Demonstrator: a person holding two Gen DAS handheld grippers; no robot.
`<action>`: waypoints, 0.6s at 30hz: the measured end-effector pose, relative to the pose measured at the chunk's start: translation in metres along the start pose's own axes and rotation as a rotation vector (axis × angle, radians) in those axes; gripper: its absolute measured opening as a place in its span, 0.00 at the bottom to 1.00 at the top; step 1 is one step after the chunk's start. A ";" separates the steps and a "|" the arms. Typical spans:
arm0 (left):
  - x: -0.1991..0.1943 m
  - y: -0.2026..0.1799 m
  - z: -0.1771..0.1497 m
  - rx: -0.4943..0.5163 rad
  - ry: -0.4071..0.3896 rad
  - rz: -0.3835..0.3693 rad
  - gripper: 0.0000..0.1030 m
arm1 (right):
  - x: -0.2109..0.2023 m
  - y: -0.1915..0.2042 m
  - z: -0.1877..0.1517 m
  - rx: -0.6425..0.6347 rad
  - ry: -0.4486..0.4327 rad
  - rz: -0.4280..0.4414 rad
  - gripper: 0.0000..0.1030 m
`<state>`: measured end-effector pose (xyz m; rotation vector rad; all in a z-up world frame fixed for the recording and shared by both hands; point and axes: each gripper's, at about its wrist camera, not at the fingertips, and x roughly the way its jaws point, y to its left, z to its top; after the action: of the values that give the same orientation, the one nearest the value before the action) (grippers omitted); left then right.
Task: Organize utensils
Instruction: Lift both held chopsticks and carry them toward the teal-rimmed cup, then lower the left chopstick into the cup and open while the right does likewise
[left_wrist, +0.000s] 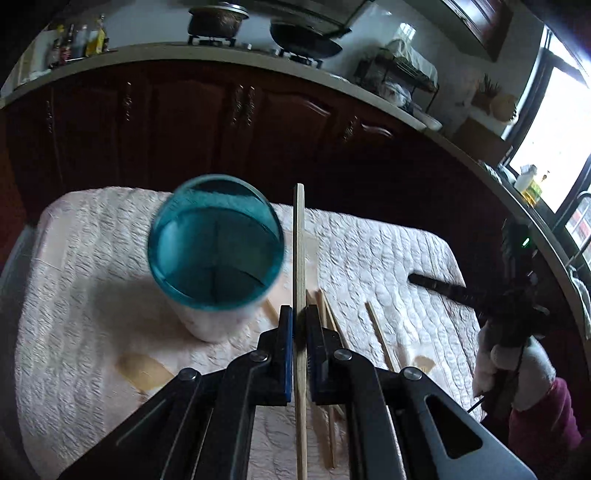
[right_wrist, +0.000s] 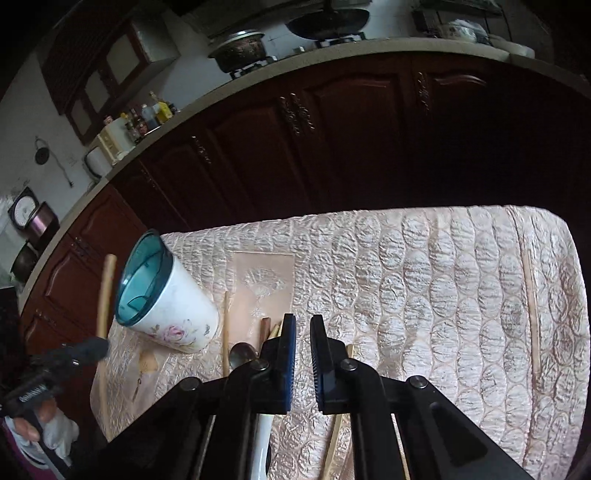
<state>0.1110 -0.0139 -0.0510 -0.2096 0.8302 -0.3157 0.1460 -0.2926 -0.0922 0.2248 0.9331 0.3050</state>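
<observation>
A white cup (left_wrist: 216, 251) with a teal inside and a flower print stands on the quilted pink cloth (left_wrist: 85, 288); it also shows in the right wrist view (right_wrist: 166, 299). My left gripper (left_wrist: 299, 314) is shut on a wooden chopstick (left_wrist: 300, 243), held upright just right of the cup's rim. The same chopstick (right_wrist: 104, 295) shows at the left of the right wrist view. My right gripper (right_wrist: 303, 325) is open and empty, low over the cloth. Under it lie a metal spoon (right_wrist: 243, 353) with a white handle and loose chopsticks (right_wrist: 225, 332).
Several chopsticks (left_wrist: 380, 336) lie on the cloth right of my left gripper. One chopstick (right_wrist: 530, 306) lies far right on the cloth. Dark wood cabinets (right_wrist: 332, 147) stand behind the table, with pots on the counter (left_wrist: 221, 55) above.
</observation>
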 end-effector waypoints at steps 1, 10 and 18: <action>-0.003 0.006 0.003 -0.012 -0.013 0.009 0.06 | 0.011 -0.004 -0.003 0.001 0.035 -0.029 0.25; -0.026 0.047 0.056 -0.081 -0.179 0.103 0.06 | 0.086 -0.024 -0.037 0.031 0.173 -0.115 0.21; -0.015 0.069 0.098 -0.090 -0.295 0.144 0.06 | 0.036 -0.007 -0.011 0.000 0.052 -0.040 0.07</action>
<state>0.1886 0.0617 0.0030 -0.2722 0.5641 -0.1083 0.1583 -0.2857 -0.1274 0.1985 0.9881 0.2756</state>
